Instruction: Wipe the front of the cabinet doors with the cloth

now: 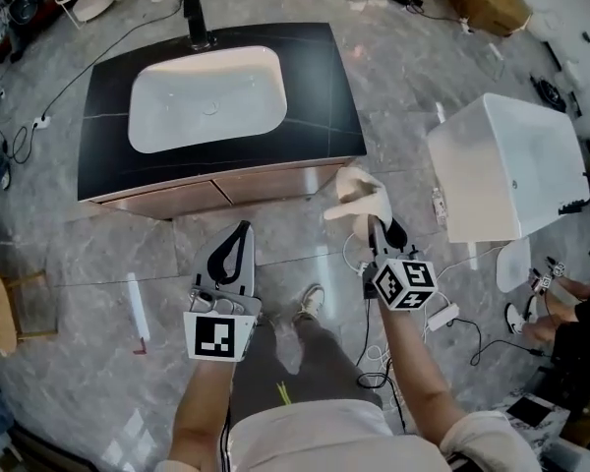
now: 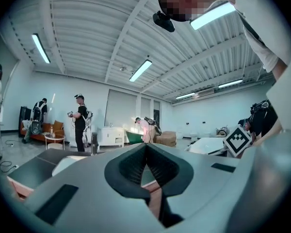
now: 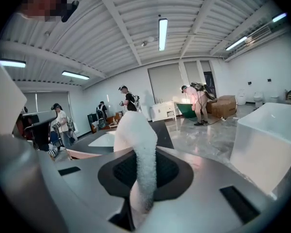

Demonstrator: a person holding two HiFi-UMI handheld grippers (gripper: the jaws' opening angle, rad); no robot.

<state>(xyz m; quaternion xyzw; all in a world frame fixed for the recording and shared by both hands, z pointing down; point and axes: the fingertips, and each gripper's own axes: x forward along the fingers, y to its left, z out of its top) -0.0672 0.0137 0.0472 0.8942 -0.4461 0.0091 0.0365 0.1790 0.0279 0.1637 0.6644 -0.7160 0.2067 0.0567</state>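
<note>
While the right gripper is clamping the white cloth near the right end of the wooden cabinet doors (contact cannot be confirmed), the left gripper is hovering alongside, jaws pressed together on nothing.

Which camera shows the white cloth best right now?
The right gripper view: the white fluffy cloth fills its centre, pinched between the fingers. The head view shows it small; the left gripper view misses it.

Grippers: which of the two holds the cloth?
The right gripper: the cloth is clamped between its jaws, while the left gripper has its jaws shut on nothing.
</note>
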